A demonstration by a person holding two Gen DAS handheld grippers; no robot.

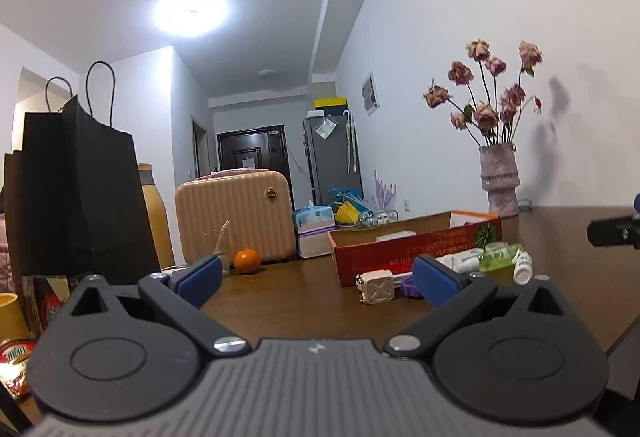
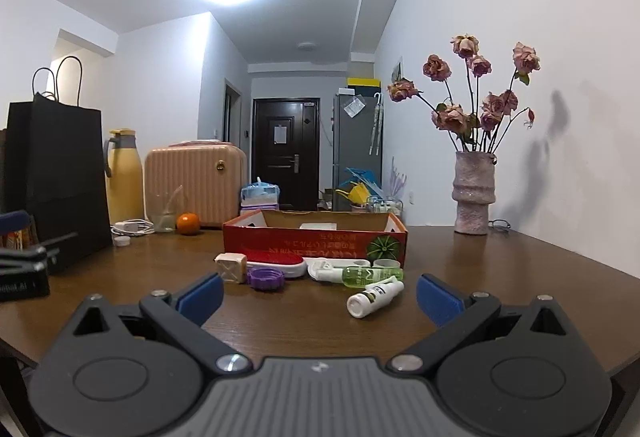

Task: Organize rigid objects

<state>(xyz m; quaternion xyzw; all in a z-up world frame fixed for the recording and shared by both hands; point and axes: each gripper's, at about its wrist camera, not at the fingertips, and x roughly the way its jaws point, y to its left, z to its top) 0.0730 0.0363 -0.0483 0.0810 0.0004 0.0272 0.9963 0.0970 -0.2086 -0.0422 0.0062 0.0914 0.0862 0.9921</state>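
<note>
Both claws stood wide apart and held nothing. The left claw (image 1: 318,279) hovered low over the dark brown wood-grain bench (image 1: 304,301), its blue rubber-like pads (image 1: 200,275) angled outward on black plastic arms. The right claw (image 2: 320,297) hung over the same bench from a spot further right, also spread wide.

A shallow red printed cardboard box (image 2: 316,241) with a raw brown inside sat open-topped near the middle of the bench, and a flat white rectangular piece (image 2: 318,225) lay inside it. The loose rigid things lay in a row just in front of the box's near wall. At the left end was a cream square plastic block with a moulded X on its face (image 2: 231,267), and just beside it lay a purple ribbed round lid (image 2: 265,278). Behind the lid lay a red-topped oval brush on a white base (image 2: 276,262), then a white plastic tube-shaped piece (image 2: 328,269), then a clear green bottle on its side (image 2: 370,273). A small white cylindrical bottle with a dark label (image 2: 374,296) lay on its side nearest the right claw, apart from the box.

Beyond the box stood a rough, ridged pink-grey ceramic vase of dried roses (image 2: 474,193), a smooth round orange fruit (image 2: 188,223) and a matte black paper bag with cord handles (image 2: 56,173).
</note>
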